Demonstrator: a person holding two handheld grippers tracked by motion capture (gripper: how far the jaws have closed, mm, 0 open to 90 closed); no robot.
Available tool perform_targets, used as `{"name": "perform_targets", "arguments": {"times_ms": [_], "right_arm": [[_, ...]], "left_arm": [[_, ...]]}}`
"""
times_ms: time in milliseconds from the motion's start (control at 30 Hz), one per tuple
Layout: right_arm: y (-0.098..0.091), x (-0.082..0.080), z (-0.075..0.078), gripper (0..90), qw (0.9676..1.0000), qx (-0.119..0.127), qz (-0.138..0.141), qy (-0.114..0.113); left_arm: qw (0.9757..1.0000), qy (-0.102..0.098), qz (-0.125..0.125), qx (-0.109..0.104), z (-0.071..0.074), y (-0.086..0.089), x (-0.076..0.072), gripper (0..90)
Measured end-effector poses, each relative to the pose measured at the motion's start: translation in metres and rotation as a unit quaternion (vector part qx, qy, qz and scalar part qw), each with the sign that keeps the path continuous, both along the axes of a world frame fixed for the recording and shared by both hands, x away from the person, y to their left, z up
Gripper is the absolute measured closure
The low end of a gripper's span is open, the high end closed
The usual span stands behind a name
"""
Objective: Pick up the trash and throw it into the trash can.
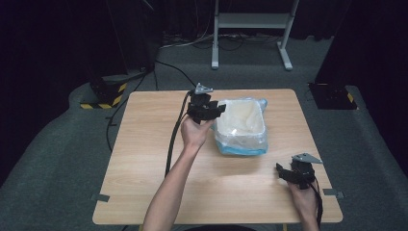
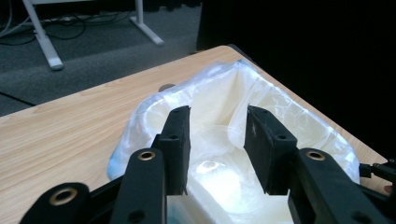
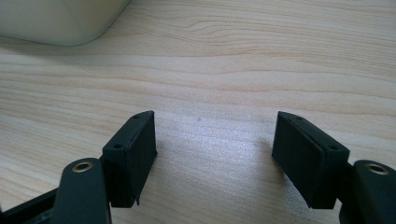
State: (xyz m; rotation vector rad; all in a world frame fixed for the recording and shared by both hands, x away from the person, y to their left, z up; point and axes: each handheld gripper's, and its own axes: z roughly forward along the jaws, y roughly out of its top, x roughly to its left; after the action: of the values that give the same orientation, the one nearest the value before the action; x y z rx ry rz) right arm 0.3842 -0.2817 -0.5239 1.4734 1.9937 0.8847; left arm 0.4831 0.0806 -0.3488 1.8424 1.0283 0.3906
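1. Above the left rim of the white rectangular plastic bin lined with a clear bag (image 1: pixel 240 126), I hold my left gripper (image 1: pixel 208 110); in the left gripper view its jaws stand partly apart over the bin's hollow (image 2: pixel 219 140), and nothing is between the pads.
2. Hidden or unclear: the bin's near-left wall sits behind my left hand (image 1: pixel 196 132) in the high view, and in the left gripper view my own jaws cover the near rim. A pale glare on the bin's floor makes it hard to tell whether anything lies inside. In the right gripper view a rounded corner of the bin (image 3: pixel 60 21) is cut off at the top left.
3. Counts: one bin, one light wooden table (image 1: pixel 144 163), two grippers, each in one hand, with one black cable (image 1: pixel 173 139) trailing down from the left one.
4. My right gripper (image 1: pixel 293 174) rests low near the table's front right corner, well apart from the bin; in the right gripper view (image 3: pixel 212 158) its jaws are spread wide over bare wood, holding nothing.
5. Edges and room: the bin stands right of centre toward the far edge, with a strip of table behind it and a wider band to its right. Broad bare wood lies on the left half and across the front between my forearms.
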Motion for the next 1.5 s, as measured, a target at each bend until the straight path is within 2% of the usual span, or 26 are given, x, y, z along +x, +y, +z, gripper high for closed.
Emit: {"name": "perform_targets", "arguments": {"times_ms": [333, 567, 667, 1200, 1500], "right_arm": [[0.000, 0.000, 0.000, 29.8, 1.0000, 0.000, 0.000, 0.000], [0.000, 0.000, 0.000, 29.8, 1.0000, 0.000, 0.000, 0.000], [0.000, 0.000, 0.000, 29.8, 1.0000, 0.000, 0.000, 0.000], [0.000, 0.000, 0.000, 29.8, 1.0000, 0.001, -0.001, 0.001], [0.000, 0.000, 0.000, 29.8, 1.0000, 0.001, -0.001, 0.001]], "left_arm": [[0.9998, -0.015, 0.012, 0.000, -0.001, 0.018, -0.014, 58.3], [0.9995, -0.018, 0.024, -0.012, -0.006, 0.034, -0.026, 57.7], [0.9993, -0.020, 0.031, -0.010, -0.010, 0.042, -0.031, 57.5], [0.9971, -0.018, 0.068, -0.028, -0.026, 0.076, -0.053, 55.7], [0.9964, -0.018, 0.080, -0.021, -0.032, 0.088, -0.064, 55.5]]}}
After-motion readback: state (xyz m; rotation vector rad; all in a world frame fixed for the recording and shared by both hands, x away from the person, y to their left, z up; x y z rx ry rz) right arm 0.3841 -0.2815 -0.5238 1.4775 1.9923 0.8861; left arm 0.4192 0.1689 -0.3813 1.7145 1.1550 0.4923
